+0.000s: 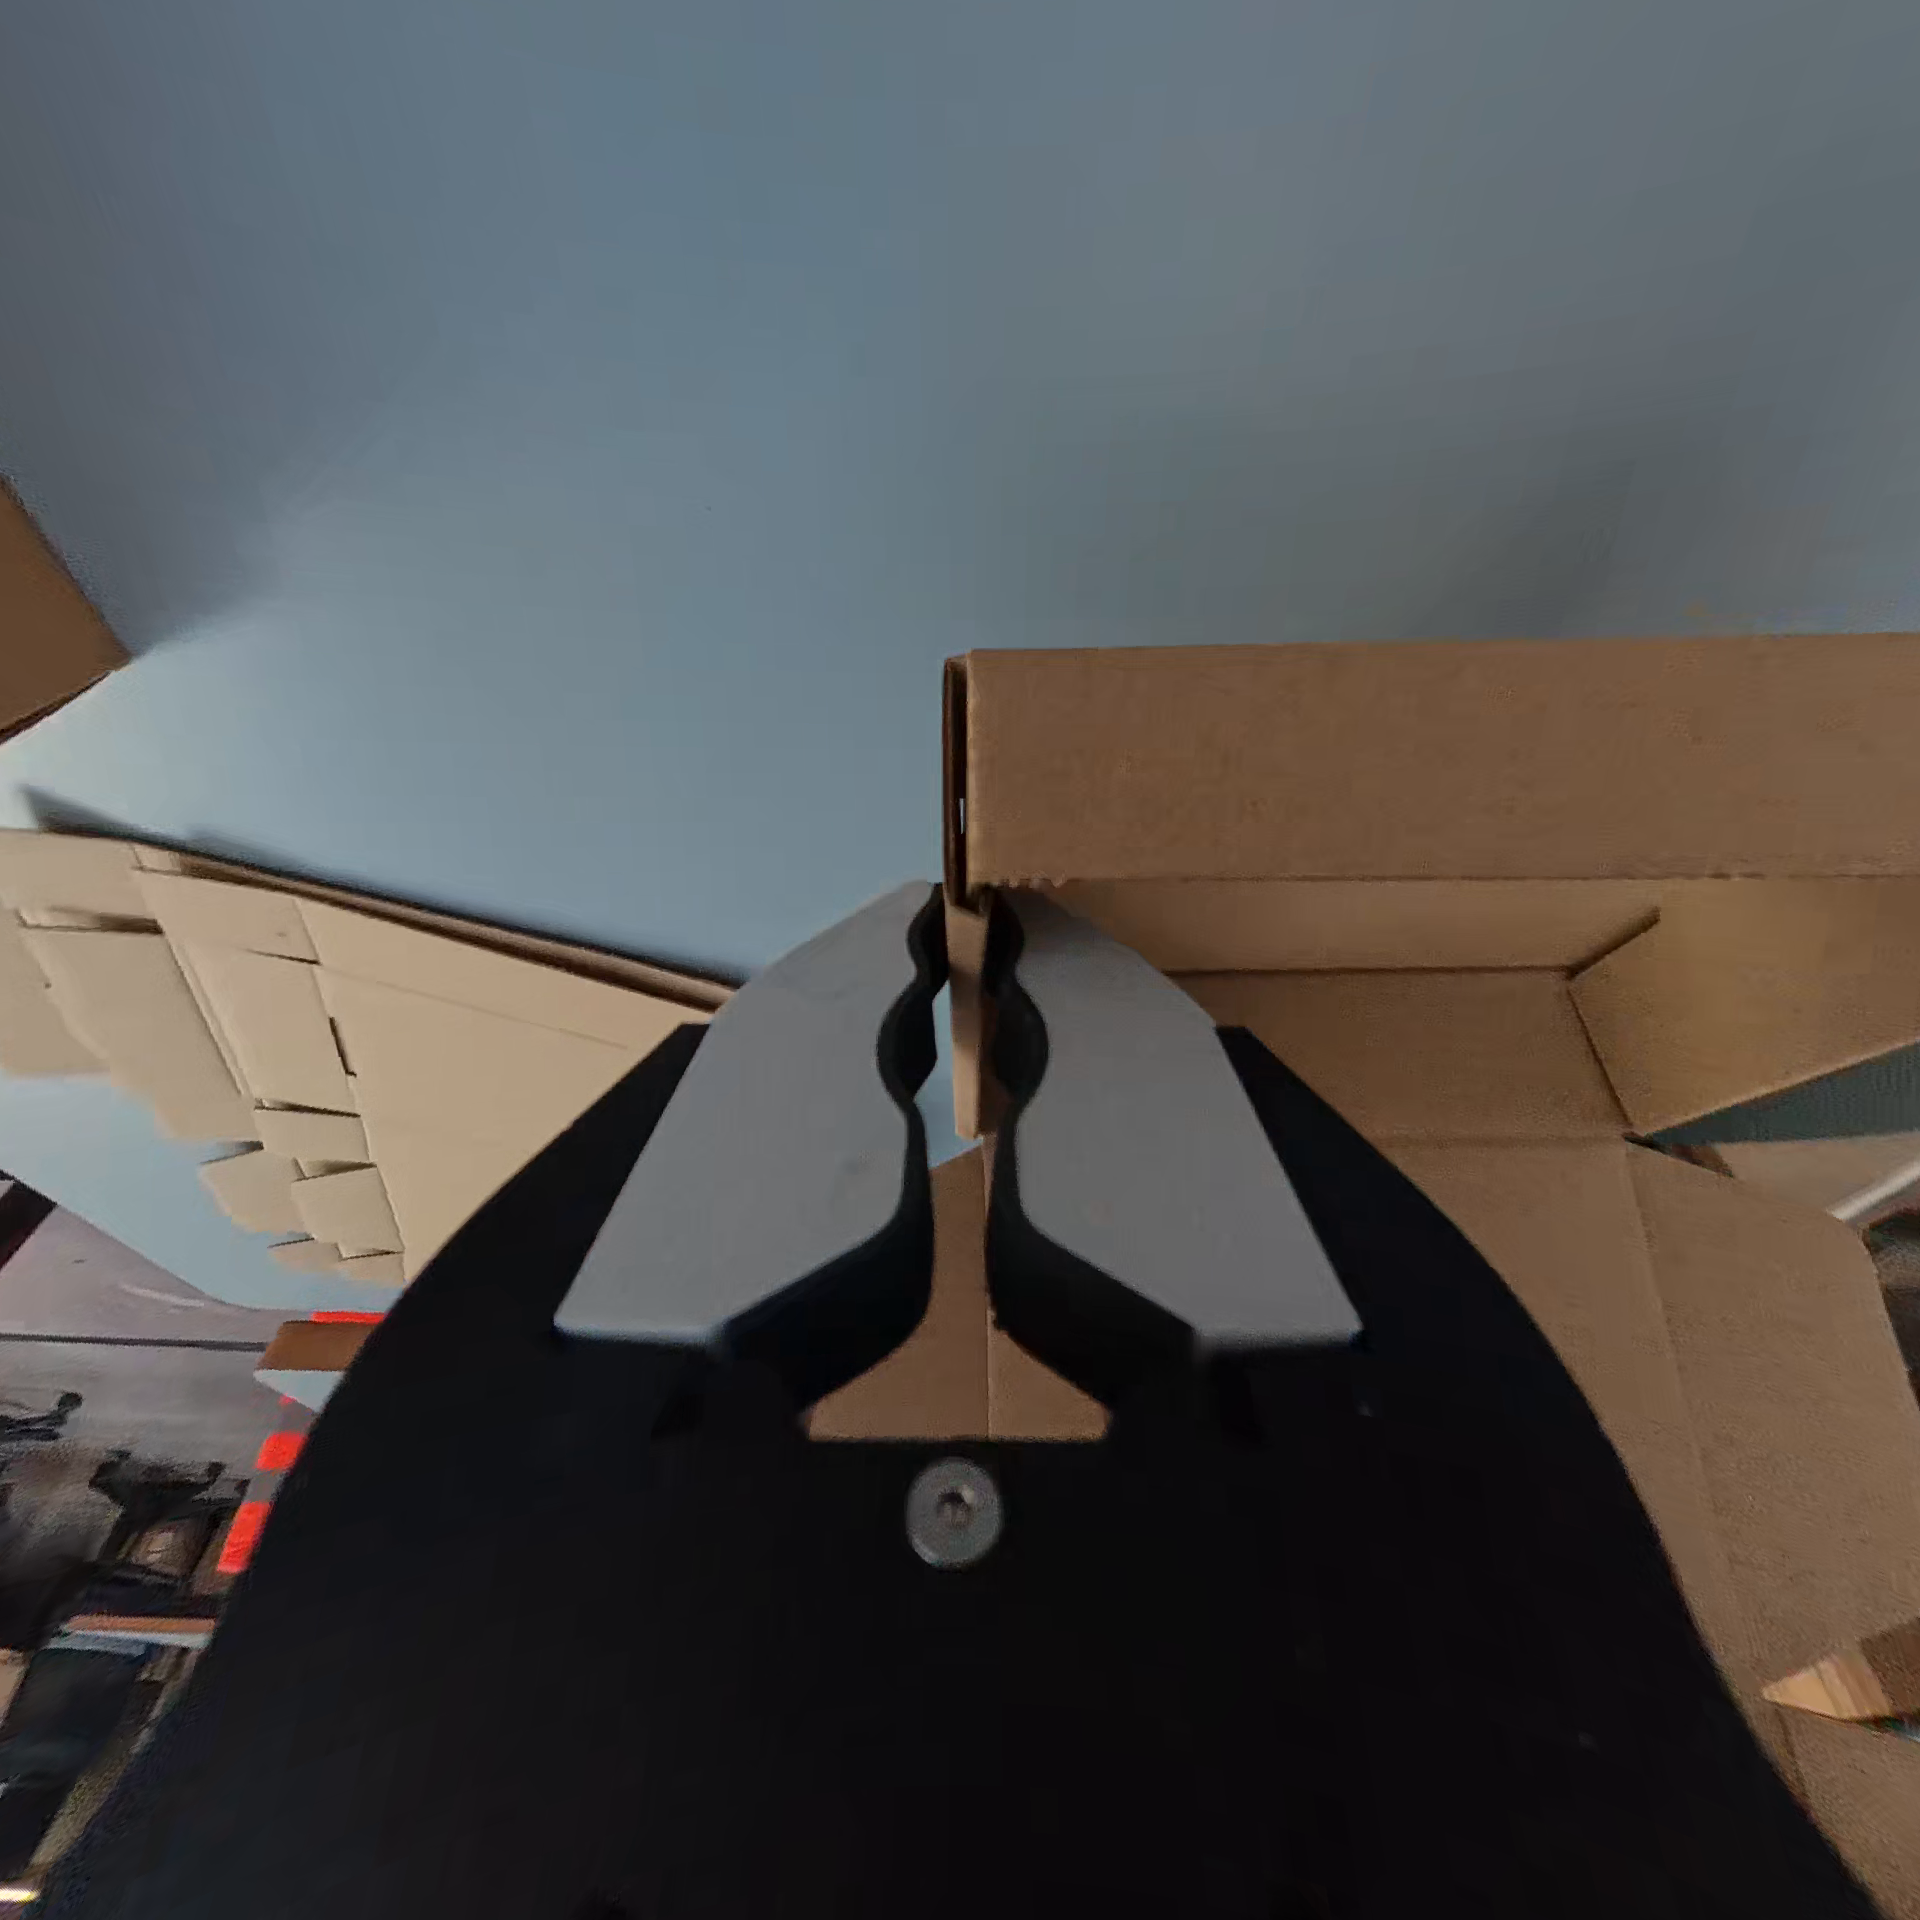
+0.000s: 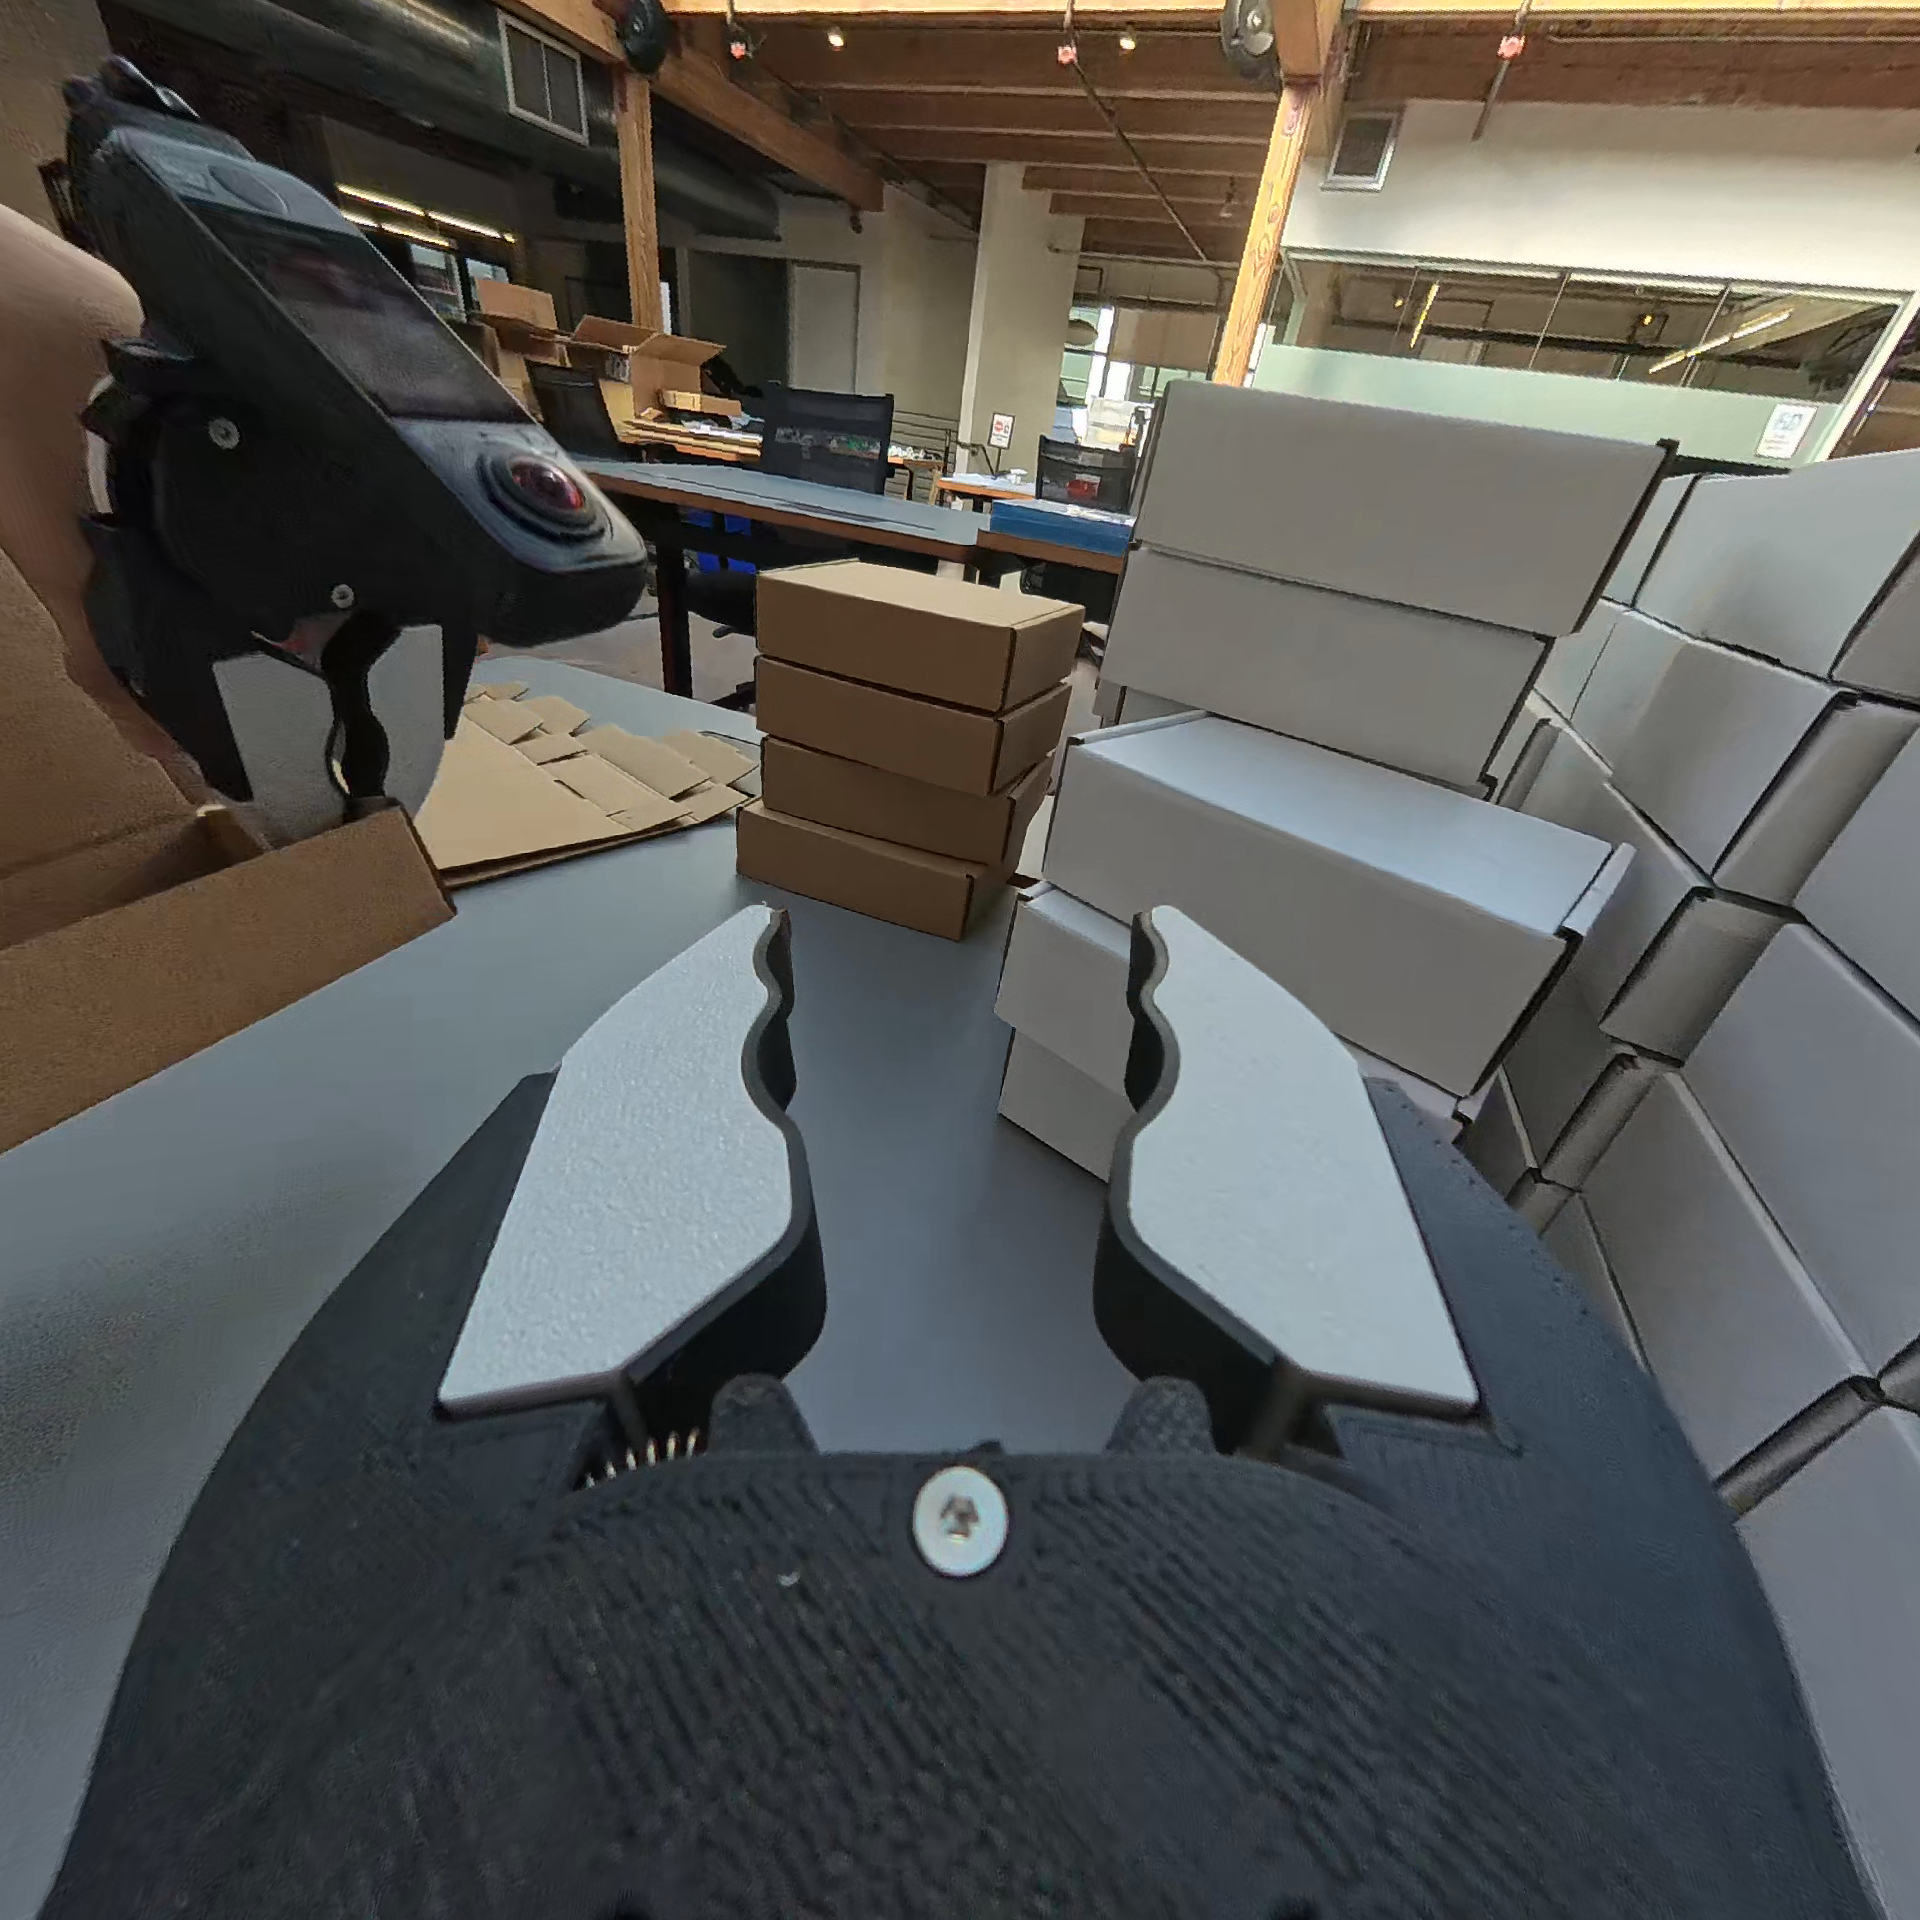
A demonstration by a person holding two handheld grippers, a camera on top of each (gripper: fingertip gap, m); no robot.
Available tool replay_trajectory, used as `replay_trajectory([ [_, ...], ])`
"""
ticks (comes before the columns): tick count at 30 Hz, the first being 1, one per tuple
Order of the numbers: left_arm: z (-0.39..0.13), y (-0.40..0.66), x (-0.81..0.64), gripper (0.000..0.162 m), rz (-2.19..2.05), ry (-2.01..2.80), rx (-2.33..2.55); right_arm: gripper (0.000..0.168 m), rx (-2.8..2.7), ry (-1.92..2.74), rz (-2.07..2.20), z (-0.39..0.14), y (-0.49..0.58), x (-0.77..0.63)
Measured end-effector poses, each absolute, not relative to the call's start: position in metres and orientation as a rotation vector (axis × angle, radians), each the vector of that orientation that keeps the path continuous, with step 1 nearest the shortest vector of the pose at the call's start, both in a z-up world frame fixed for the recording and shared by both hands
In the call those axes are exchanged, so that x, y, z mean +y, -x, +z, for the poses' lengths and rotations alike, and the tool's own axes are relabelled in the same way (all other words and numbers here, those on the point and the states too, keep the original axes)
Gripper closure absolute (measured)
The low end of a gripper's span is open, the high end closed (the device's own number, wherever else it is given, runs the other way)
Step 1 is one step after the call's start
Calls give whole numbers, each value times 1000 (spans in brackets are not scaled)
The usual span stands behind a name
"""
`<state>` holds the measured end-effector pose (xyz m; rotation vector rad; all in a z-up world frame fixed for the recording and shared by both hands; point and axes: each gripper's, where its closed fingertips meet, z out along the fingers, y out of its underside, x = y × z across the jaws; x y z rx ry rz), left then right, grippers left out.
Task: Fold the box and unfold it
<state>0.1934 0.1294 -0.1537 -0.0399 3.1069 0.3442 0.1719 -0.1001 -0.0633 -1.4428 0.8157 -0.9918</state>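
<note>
A brown cardboard box (image 1: 1434,935) lies partly folded on the grey table, with one side wall standing and its panels spread to the right. My left gripper (image 1: 966,935) is shut on a thin upright flap at the box's near left corner. In the right wrist view the same box (image 2: 197,956) sits at the left, and the left gripper (image 2: 343,748) comes down onto its edge. My right gripper (image 2: 961,935) is open and empty, low over the bare table, to the right of the box and apart from it.
A pile of flat brown box blanks (image 1: 260,1049) lies left of the box and also shows in the right wrist view (image 2: 582,779). A stack of folded brown boxes (image 2: 904,748) stands ahead. Stacks of white boxes (image 2: 1455,831) crowd the right side.
</note>
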Motion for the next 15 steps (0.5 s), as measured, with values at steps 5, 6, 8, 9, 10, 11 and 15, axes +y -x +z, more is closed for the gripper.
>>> replay_trajectory([
  [5, -194, -174, 116, 157, 613, -175, 3166, 107, 846, 1469, -1001, -77, -173, -120],
  [6, -201, -173, 116, 157, 664, -209, 3159, 108, 849, 1469, -1004, -78, -173, -123],
  [8, -210, -175, 116, 157, 741, -248, 3127, 109, 854, 1473, -1018, -80, -173, -127],
  [9, -215, -175, 115, 157, 760, -247, 3121, 109, 858, 1480, -1025, -81, -173, -129],
  [10, -218, -174, 115, 157, 776, -243, 3118, 109, 862, 1489, -1029, -83, -173, -131],
  [11, -222, -175, 115, 157, 788, -248, 3110, 109, 864, 1497, -1029, -85, -174, -131],
  [15, -227, -174, 115, 157, 810, -263, 3088, 110, 863, 1520, -1024, -90, -176, -131],
])
